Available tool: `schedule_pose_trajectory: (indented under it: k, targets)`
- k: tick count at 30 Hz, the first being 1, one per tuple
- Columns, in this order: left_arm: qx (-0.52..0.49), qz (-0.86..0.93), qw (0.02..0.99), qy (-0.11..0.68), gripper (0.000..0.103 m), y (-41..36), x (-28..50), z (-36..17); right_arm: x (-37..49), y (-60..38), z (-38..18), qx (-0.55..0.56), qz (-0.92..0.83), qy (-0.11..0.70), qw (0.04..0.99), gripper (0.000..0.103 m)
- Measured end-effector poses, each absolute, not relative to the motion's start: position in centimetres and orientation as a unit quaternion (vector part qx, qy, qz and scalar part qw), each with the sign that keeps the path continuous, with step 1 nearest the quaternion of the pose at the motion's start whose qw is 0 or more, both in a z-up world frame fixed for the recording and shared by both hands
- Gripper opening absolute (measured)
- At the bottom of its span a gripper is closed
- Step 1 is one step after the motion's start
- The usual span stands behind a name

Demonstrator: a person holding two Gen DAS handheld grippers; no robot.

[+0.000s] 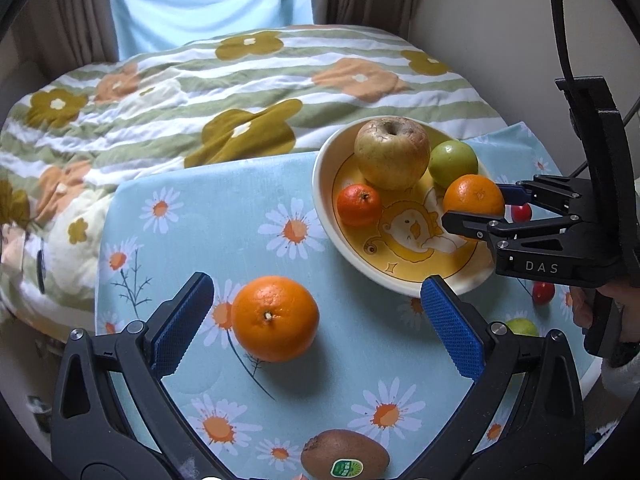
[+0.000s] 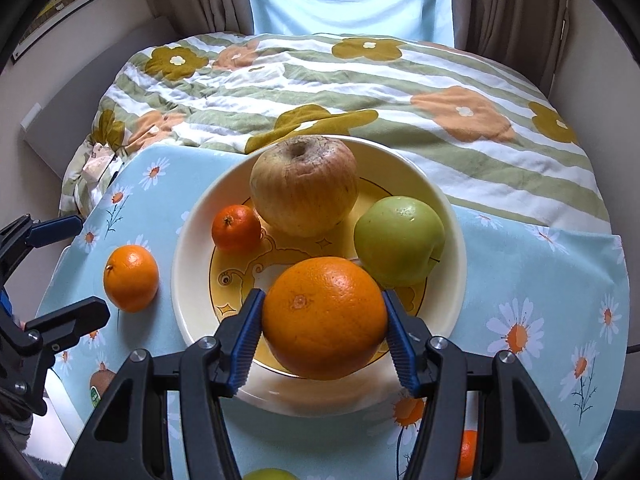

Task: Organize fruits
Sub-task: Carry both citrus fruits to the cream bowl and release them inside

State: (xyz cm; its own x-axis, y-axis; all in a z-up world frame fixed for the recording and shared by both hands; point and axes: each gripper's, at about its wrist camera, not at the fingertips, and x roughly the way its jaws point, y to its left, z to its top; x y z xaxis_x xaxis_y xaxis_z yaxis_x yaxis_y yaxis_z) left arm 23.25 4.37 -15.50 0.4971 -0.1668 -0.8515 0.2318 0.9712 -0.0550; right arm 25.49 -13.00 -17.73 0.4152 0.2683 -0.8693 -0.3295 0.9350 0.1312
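A cream and yellow bowl (image 1: 324, 184) (image 2: 192, 248) stands on the daisy-print table. It holds a large yellowish apple (image 1: 392, 154) (image 2: 304, 186), a green apple (image 1: 454, 162) (image 2: 398, 240) and a small tangerine (image 1: 359, 205) (image 2: 236, 228). My right gripper (image 2: 322, 332) (image 1: 474, 208) is shut on a big orange (image 2: 324, 318) (image 1: 473, 196), held over the bowl's near side. My left gripper (image 1: 316, 316) (image 2: 60, 276) is open, its pads on either side of a loose orange (image 1: 275, 318) (image 2: 131, 278) on the cloth, not touching it.
A kiwi with a sticker (image 1: 345, 460) lies near the table's front edge. Two small red fruits (image 1: 543, 292) and a green fruit (image 1: 522, 326) lie right of the bowl. A flowered quilt (image 1: 200, 92) covers the bed behind the table.
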Motion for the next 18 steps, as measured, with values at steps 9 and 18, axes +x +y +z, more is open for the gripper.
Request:
schedule_pose_trajectory:
  k: [9,18]
  targets:
    - [0.027,-0.108,0.864,0.492,0.103,4.2,22.8,-15.7,25.4,-13.3,-18.3,-0.031,0.184,0.501,0.845,0.064]
    - [0.023,-0.097,0.87,0.483,0.103,3.8,22.0,-14.0,24.8,-14.3,-15.9,-0.002,0.194,0.48,0.856,0.103]
